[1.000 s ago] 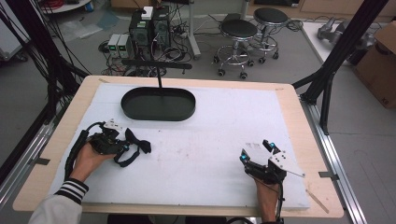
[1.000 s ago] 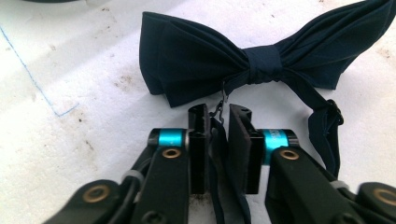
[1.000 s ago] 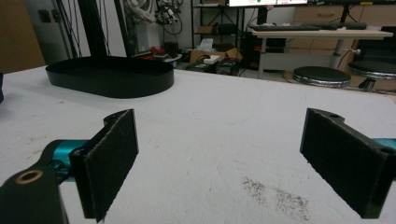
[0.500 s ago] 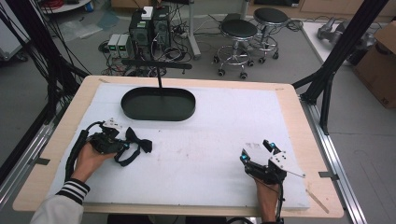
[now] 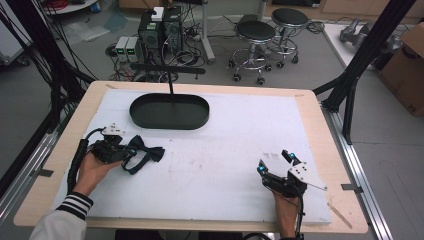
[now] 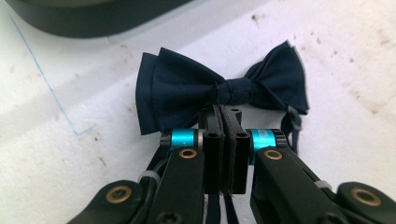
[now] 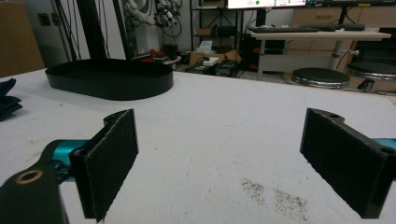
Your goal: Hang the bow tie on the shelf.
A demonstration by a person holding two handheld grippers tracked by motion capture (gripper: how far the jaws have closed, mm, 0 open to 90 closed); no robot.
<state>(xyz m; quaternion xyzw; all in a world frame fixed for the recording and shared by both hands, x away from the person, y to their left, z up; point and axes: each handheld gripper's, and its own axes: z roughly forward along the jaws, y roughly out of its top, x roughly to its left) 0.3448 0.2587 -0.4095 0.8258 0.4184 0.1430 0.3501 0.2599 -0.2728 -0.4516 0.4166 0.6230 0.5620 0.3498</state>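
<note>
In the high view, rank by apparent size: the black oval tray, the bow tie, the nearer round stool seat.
1. Black oval tray, clearly largest.
2. Nearer stool seat.
3. Bow tie, partly hidden at the left gripper.
The stool stands farther from the camera, so ranks 2 and 3 are unsure.

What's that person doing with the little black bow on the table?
A person holds a gripper in each hand. The left gripper has its jaws shut on the knot of a dark bow tie lying on the white table, having just closed on it. The right gripper rests on the table with jaws open, holding nothing. A black oval tray sits farther back.
</note>
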